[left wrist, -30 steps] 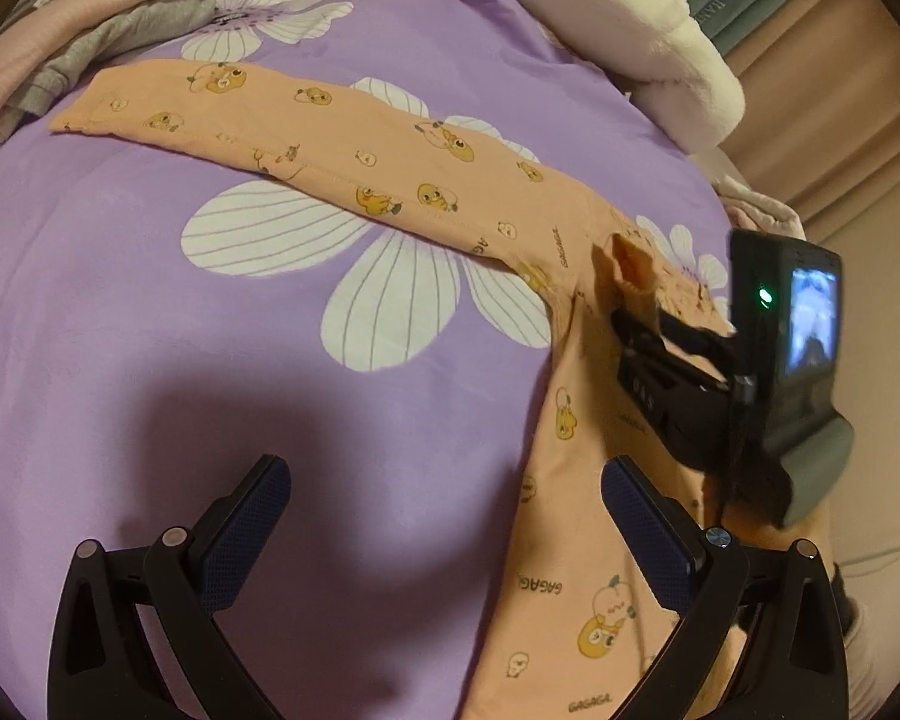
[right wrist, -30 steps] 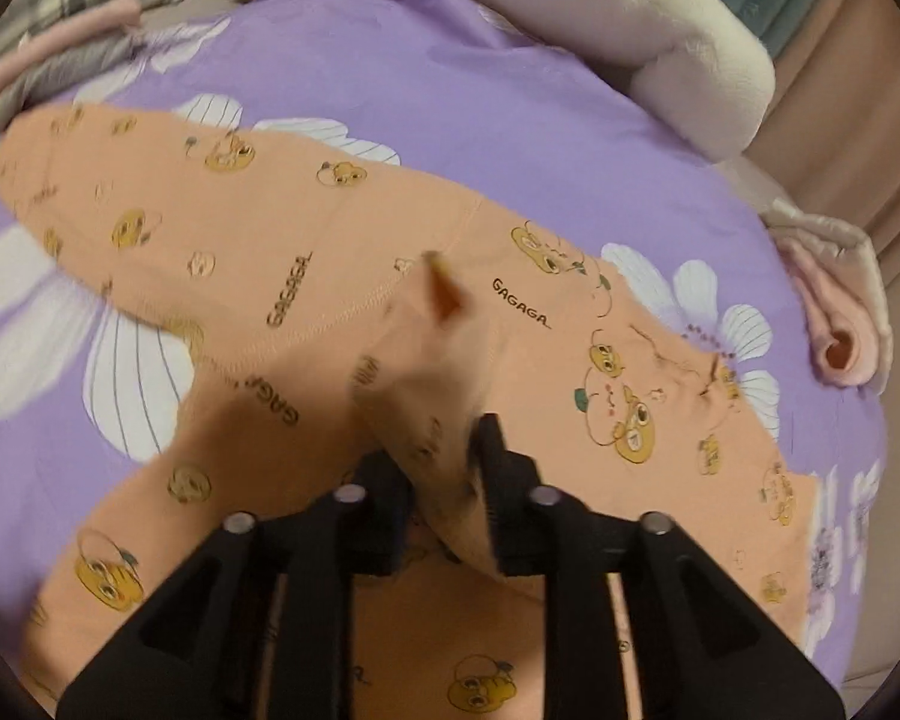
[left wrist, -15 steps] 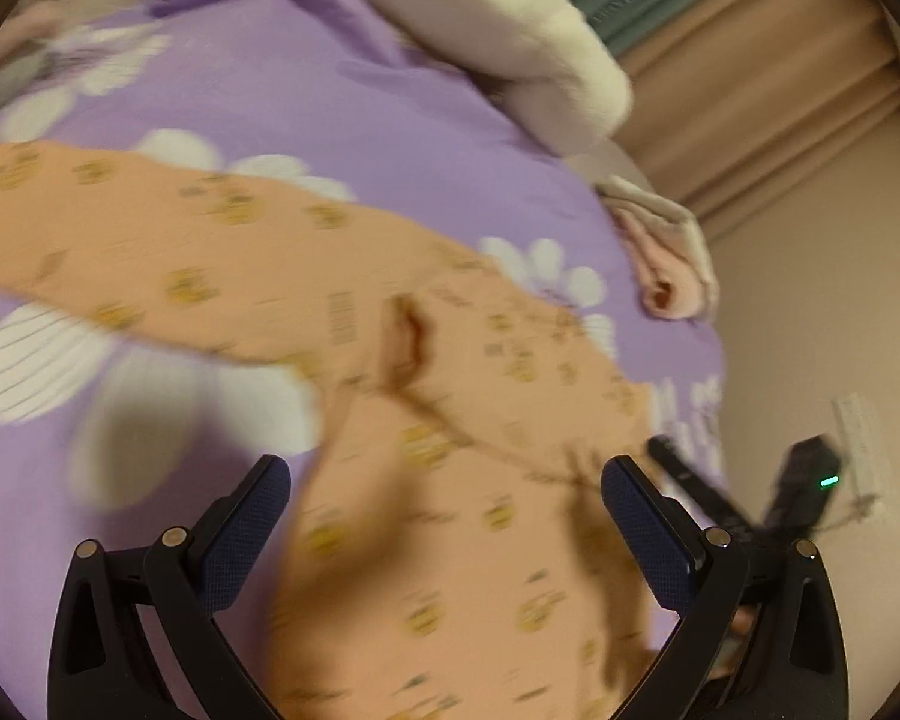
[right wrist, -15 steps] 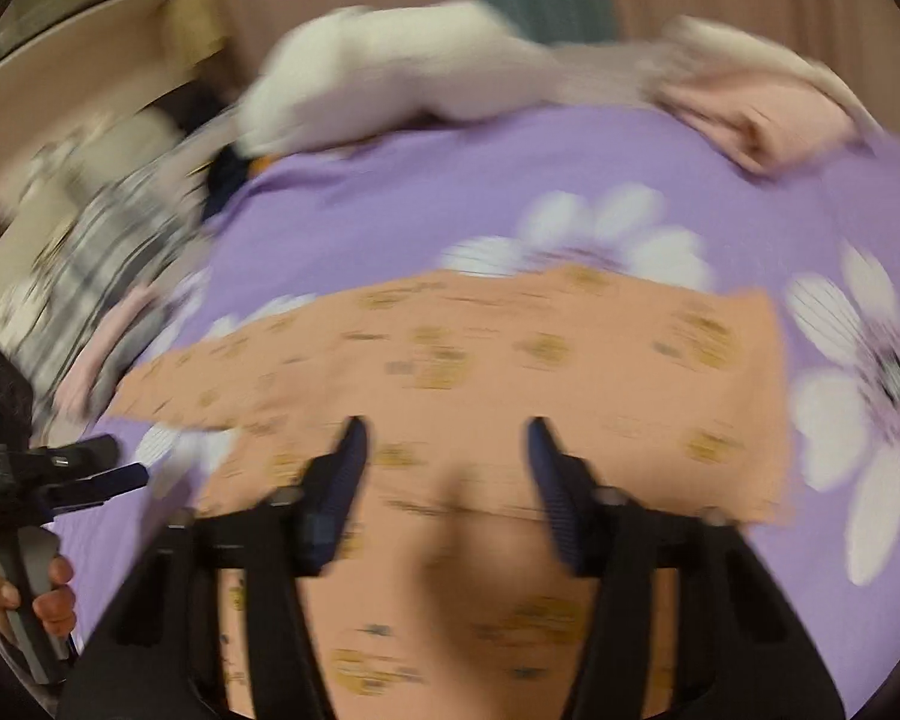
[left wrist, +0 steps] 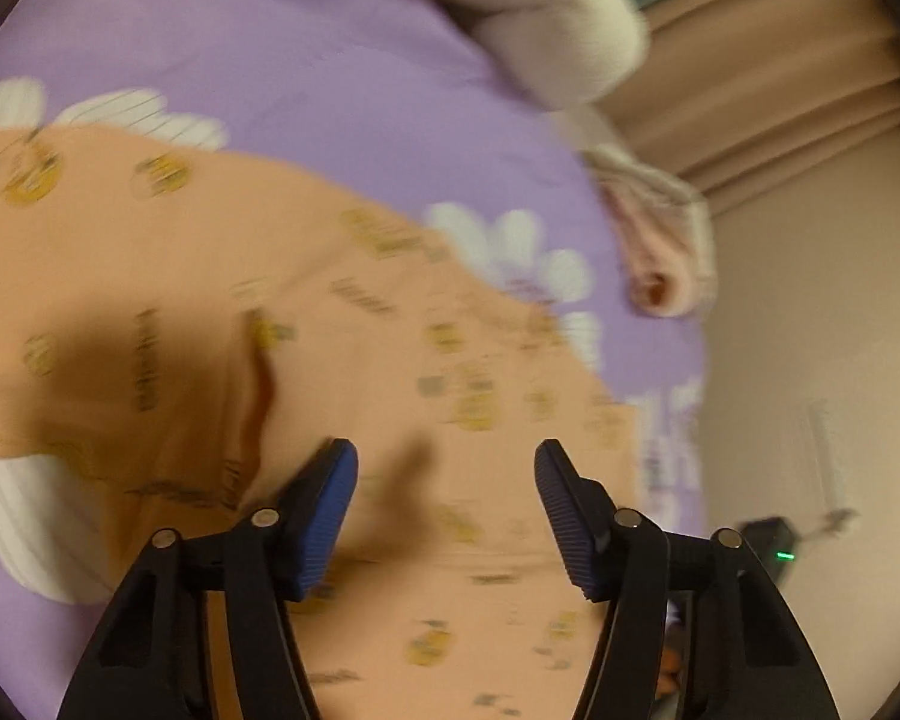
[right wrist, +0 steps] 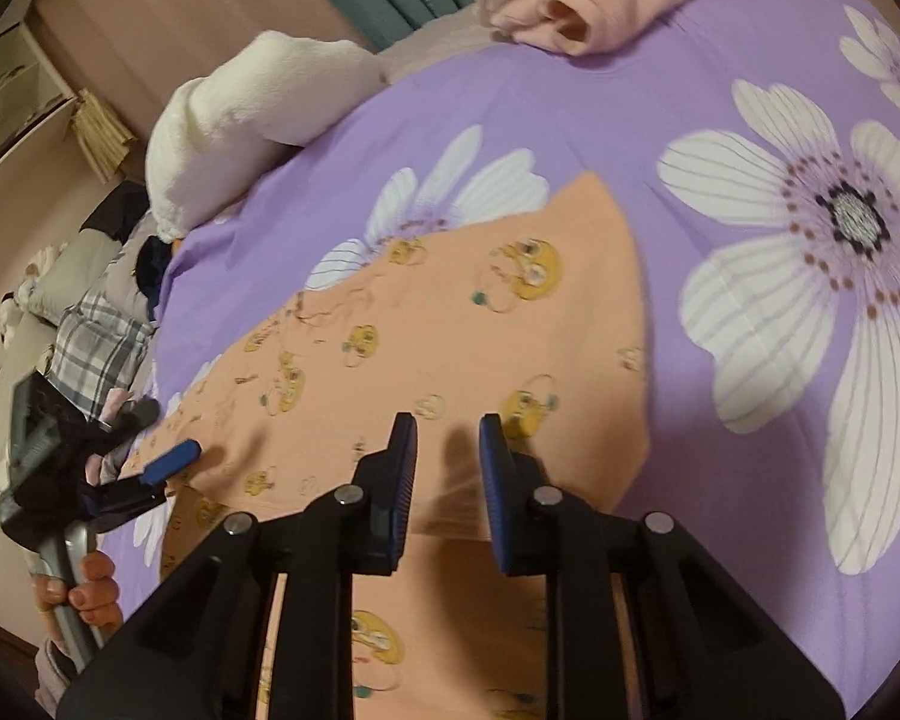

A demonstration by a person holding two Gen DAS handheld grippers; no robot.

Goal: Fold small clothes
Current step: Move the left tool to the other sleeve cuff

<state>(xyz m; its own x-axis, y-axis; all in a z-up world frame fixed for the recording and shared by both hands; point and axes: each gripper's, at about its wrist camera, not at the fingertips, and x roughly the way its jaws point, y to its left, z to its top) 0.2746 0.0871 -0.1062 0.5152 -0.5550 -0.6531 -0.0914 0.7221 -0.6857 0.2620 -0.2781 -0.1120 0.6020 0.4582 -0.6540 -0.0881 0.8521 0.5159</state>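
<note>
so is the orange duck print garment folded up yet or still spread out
Mostly spread. The orange garment lies flat across the purple bedsheet, with one layer overlapping near the right gripper. No compact fold shows yet.

The left hand-held gripper (left wrist: 447,501) fills the lower centre of its frame, jaws apart and closing on nothing. The right hand-held gripper (right wrist: 448,468), lower centre, jaws narrow, closing, empty. A hand (right wrist: 81,597) grips a handle lower left.

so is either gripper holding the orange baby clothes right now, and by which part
Neither holds it. The left gripper and right gripper are both closing above the orange garment, with no cloth between the pads yet.
</note>
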